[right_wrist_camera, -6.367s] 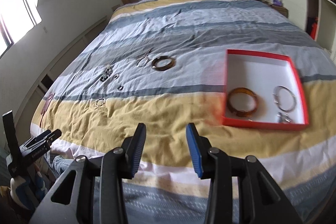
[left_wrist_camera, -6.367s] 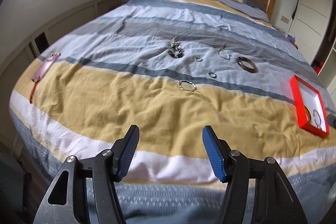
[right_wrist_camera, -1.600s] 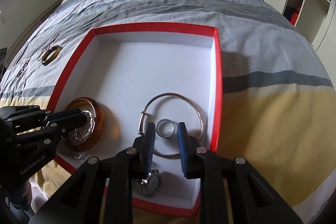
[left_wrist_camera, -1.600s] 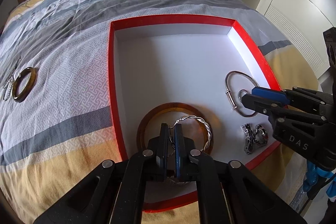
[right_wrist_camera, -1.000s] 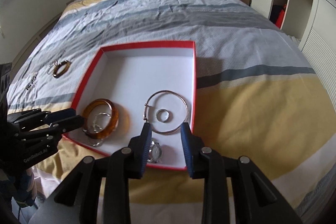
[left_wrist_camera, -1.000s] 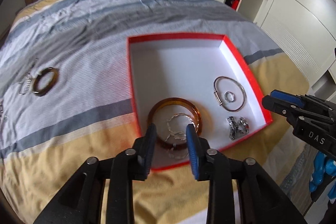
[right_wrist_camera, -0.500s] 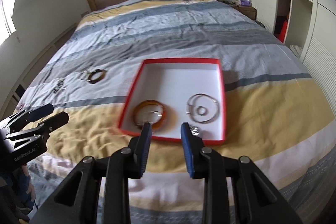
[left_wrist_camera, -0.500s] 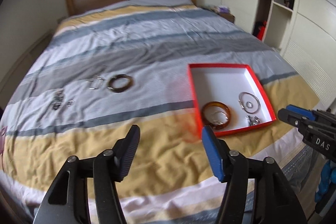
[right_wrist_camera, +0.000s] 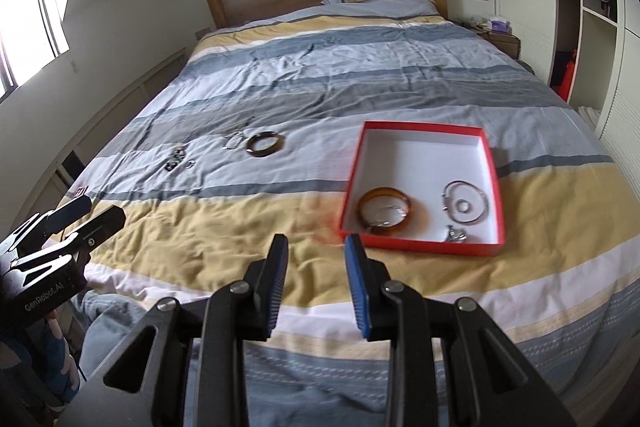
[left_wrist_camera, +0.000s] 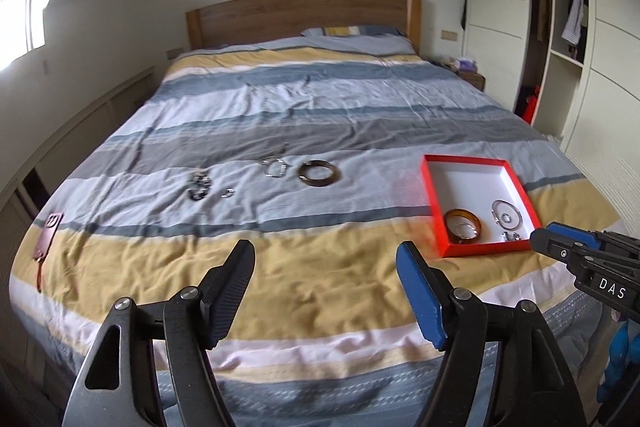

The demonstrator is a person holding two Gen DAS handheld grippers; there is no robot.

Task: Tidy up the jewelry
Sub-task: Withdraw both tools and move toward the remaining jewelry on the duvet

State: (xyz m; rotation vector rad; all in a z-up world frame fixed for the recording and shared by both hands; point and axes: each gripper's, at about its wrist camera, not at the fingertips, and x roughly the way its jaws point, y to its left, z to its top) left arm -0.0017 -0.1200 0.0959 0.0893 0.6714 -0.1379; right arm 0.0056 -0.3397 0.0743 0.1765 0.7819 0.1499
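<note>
Looking from the left wrist, the left gripper (left_wrist_camera: 324, 267) hangs over the bed's (left_wrist_camera: 280, 267) bare yellow stripe, jaws opening, nothing between them; the red box (left_wrist_camera: 434, 211) sits right, near the bed edge, the dark bangle (left_wrist_camera: 319, 174) mid-bed. Small pieces are blurred.

From the right wrist, the right gripper (right_wrist_camera: 314, 259) has its jaws spread, empty, just before the box's (right_wrist_camera: 352, 187) near corner, which holds an amber bangle (right_wrist_camera: 384, 211).

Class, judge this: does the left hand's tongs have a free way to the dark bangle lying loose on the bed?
Probably yes: the left tongs are opening and empty, and only bare bedspread lies before the dark bangle.
</note>
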